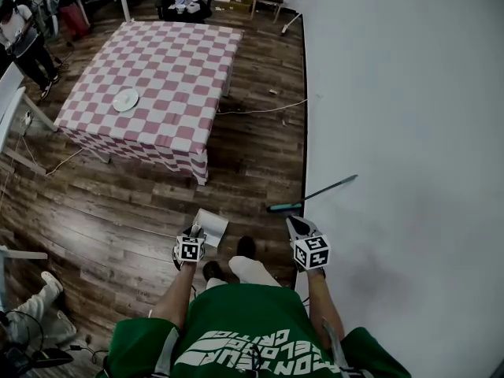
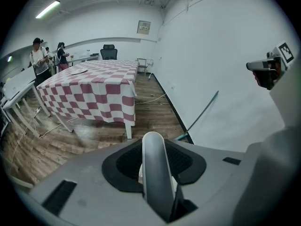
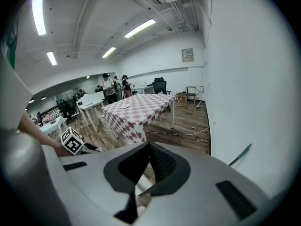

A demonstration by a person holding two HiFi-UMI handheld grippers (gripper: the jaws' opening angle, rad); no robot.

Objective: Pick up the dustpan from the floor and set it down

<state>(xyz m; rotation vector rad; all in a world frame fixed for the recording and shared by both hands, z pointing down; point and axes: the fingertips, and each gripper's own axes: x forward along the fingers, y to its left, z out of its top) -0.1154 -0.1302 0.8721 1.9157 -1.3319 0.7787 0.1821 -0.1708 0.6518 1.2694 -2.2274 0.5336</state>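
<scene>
The dustpan [image 1: 211,227] is white-grey and hangs low over the wood floor, just ahead of my feet. My left gripper [image 1: 191,233] is shut on its rounded grey handle [image 2: 155,173], which runs up between the jaws in the left gripper view. My right gripper [image 1: 298,225] hovers to the right beside the white wall. Its jaws meet at the tips with nothing between them. From the left gripper view the right gripper [image 2: 268,72] shows at the far right edge.
A thin stick with a teal grip [image 1: 315,195] leans against the white wall [image 1: 409,132] just ahead of my right gripper. A table with a red-checked cloth [image 1: 157,77] and a white plate [image 1: 125,99] stands ahead on the left. Cables [image 1: 260,110] trail on the floor. People stand at the far left [image 1: 24,38].
</scene>
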